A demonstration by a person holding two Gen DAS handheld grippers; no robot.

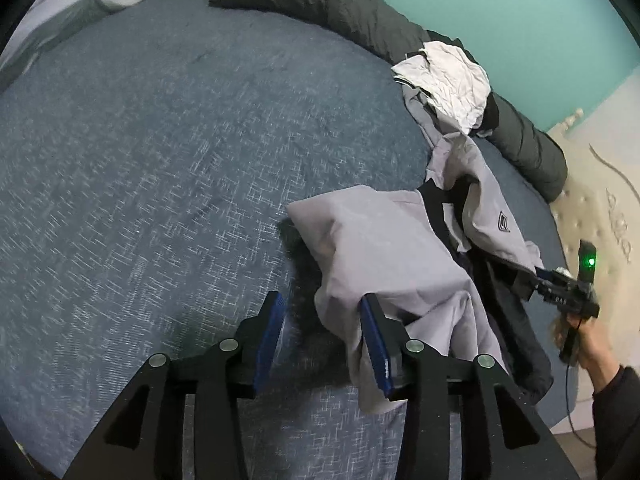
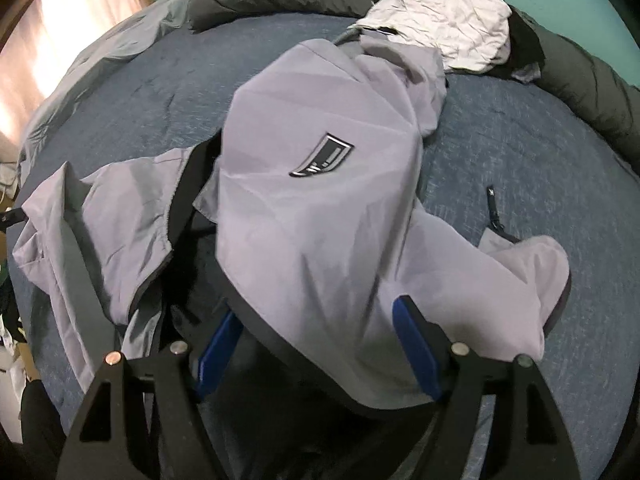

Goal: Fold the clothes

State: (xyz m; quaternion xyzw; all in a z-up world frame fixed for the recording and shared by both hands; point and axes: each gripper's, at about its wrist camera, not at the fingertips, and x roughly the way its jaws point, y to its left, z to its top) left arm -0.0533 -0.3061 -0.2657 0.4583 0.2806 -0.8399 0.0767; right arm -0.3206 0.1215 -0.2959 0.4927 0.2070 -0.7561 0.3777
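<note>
From the left wrist, the left gripper (image 1: 322, 340) stands partly open above the blue bedspread (image 1: 160, 180). A fold of the grey jacket (image 1: 392, 264) drapes over its right finger, but the pads press on nothing. Farther right, a hand (image 1: 596, 344) holds the other tool. A crumpled white garment (image 1: 452, 80) lies on the dark quilt (image 1: 340, 4).

From the right wrist, the right gripper (image 2: 320, 344) is wide open, with the jacket's (image 2: 320, 208) black-edged hem lying loose between its fingers, not clamped.
</note>
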